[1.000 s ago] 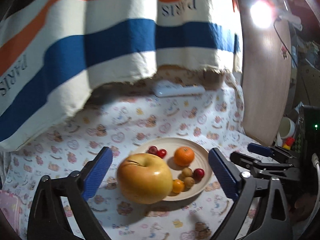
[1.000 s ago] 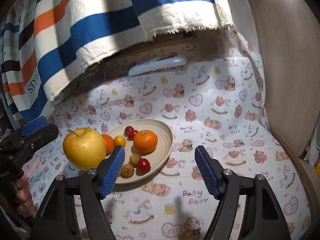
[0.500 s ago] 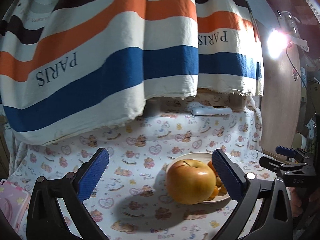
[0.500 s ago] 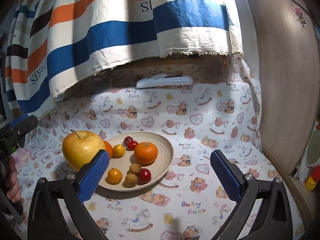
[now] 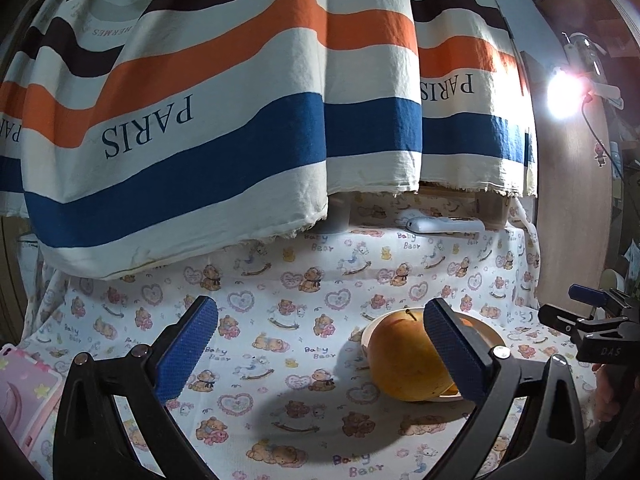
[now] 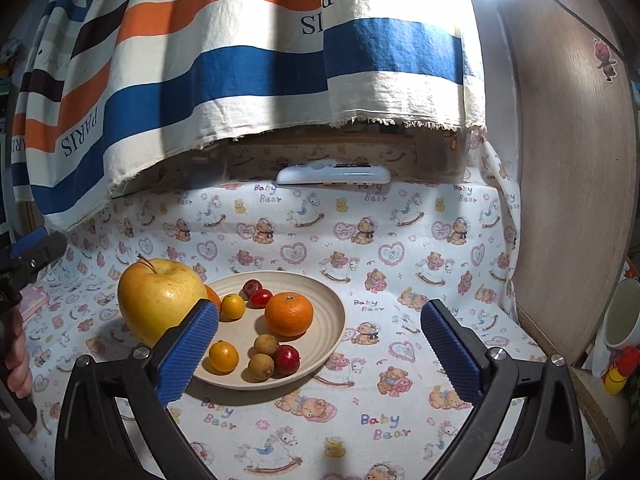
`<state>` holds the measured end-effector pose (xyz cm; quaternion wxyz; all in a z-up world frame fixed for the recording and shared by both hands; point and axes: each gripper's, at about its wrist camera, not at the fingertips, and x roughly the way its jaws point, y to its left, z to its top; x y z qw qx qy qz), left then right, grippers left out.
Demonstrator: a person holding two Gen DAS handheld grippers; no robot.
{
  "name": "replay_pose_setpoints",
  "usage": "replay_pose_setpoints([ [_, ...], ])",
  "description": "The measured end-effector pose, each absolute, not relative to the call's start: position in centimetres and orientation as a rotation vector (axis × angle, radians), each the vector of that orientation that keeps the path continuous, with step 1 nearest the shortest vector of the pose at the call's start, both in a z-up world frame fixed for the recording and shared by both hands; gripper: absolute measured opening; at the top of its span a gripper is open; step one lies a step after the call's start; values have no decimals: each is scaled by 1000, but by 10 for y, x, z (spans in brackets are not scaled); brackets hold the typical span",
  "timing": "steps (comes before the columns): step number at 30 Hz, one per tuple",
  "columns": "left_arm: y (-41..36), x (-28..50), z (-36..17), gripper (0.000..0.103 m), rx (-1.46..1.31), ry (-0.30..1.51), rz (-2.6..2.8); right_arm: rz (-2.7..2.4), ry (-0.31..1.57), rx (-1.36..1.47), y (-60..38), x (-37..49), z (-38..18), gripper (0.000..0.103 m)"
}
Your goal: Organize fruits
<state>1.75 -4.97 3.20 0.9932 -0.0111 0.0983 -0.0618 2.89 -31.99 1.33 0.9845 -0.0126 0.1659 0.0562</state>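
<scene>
A beige plate sits on the bear-print cloth with an orange, cherry tomatoes, small yellow-orange fruits, two brown longans and a red fruit. A big yellow apple leans on the plate's left rim; it also shows in the left wrist view. My right gripper is open and empty, in front of the plate. My left gripper is open and empty, left of the apple, with its right finger overlapping it in view.
A striped "PARIS" cloth hangs over the back. A white remote lies at the back. A wooden panel stands on the right, with a mug past it. A pink object lies at the left edge.
Both grippers have pulled back and tilted up from the plate. In the left view the apple and plate slid to the right. Both stay open.
</scene>
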Motion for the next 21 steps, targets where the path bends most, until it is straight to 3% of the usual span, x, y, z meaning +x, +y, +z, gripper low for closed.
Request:
replay_pose_setpoints([
  [10,-45,34,15,102,-56,322,-85,113,318,-76,-310,24,13,102],
  [21,-55,31,13,102,-5,316,-68,122,291,-71,-311,18,14,102],
])
